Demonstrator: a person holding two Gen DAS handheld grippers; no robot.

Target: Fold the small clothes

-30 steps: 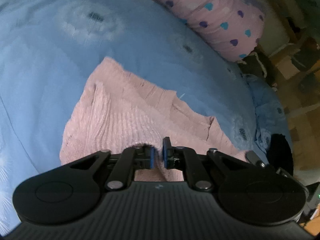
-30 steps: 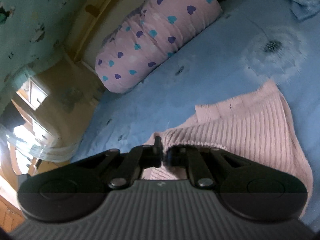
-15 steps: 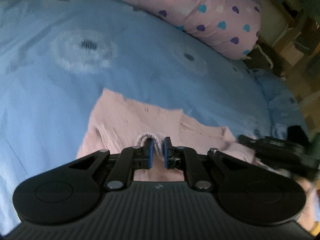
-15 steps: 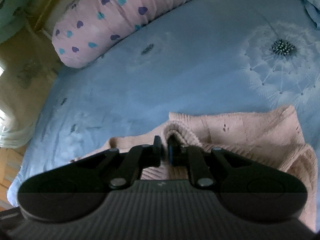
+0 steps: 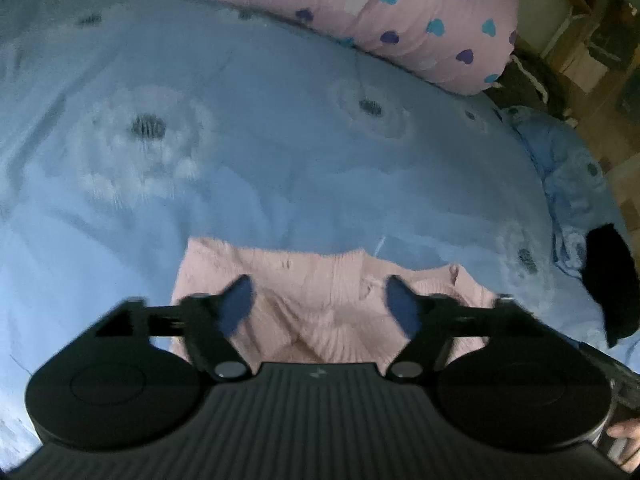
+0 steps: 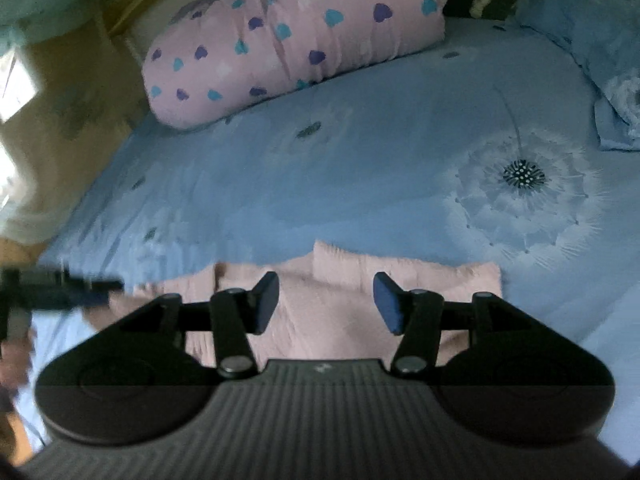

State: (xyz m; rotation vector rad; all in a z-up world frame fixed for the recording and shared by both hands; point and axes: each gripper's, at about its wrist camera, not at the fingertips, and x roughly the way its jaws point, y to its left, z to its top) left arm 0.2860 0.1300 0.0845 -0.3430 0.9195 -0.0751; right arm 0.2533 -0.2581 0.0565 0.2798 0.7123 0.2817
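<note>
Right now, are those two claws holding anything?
Nothing. Both hand-held grippers, left and right, are opening above the folded pink ribbed knit garment; neither grips it.

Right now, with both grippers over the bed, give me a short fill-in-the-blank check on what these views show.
1. The knit garment lying on the bedsheet is ____ in colour.
2. The pillow is printed with small ____.
3. Between the fingers of the left gripper and the right gripper, nothing is ____.

Missing words: pink; hearts; gripped

Pink ribbed knit garment [image 5: 320, 300] lies folded, rumpled, on blue bedspread [image 5: 280, 168].
</note>
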